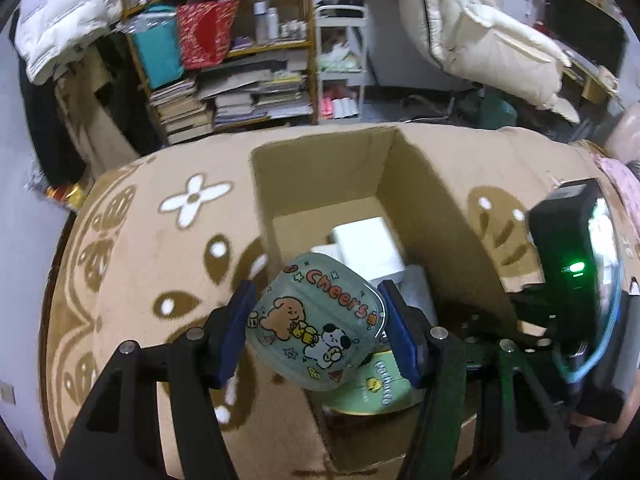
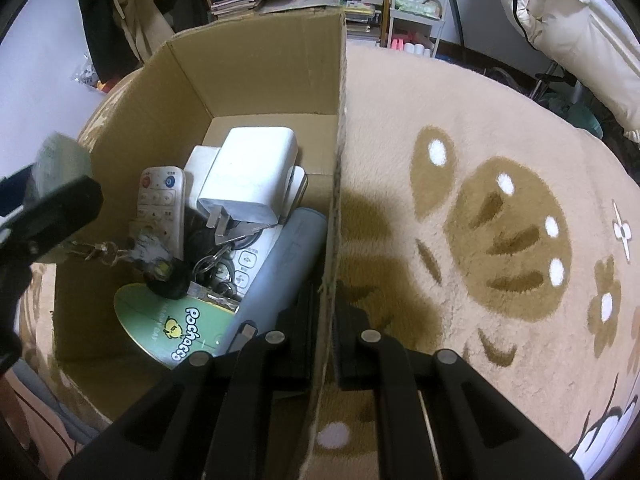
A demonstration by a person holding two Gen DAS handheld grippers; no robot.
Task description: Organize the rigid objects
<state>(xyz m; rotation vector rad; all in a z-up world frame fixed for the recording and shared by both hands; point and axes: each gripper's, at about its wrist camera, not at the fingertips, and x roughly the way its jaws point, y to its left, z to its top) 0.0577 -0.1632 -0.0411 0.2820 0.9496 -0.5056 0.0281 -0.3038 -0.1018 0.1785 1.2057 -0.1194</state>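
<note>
Item 1, cardboard box (image 2: 256, 64): open-topped, standing on a beige patterned rug (image 2: 500, 168). Its right wall rises as a thin upright edge in the right wrist view. The far half of the box floor is bare cardboard; the near half is crowded.

Item 2, box contents, seen from the right wrist: white charger block (image 2: 250, 176) with metal prongs, white remote control (image 2: 160, 200), grey cylinder (image 2: 280, 264) lying along the right wall, keys on a ring (image 2: 212, 268), green "Pochacco" round tin (image 2: 176, 324) at the near wall. The left wrist view shows only the charger block (image 1: 368, 244) and a slice of the green tin (image 1: 372, 388); the rest is hidden behind the held piece.

Item 3, clear green "Cheers" case (image 1: 316, 320): cartoon-printed, tilted, clamped between the blue pads (image 1: 236, 332) of the left gripper (image 1: 318, 332), hanging above the near left edge of the box. It is barely visible from the right wrist.

Item 4, right gripper (image 2: 326, 328): jaws pinched onto the box's right wall, one finger inside, one outside.

Item 5, surroundings: cluttered bookshelf (image 1: 224, 48) beyond the rug; open rug on either side of the box.
</note>
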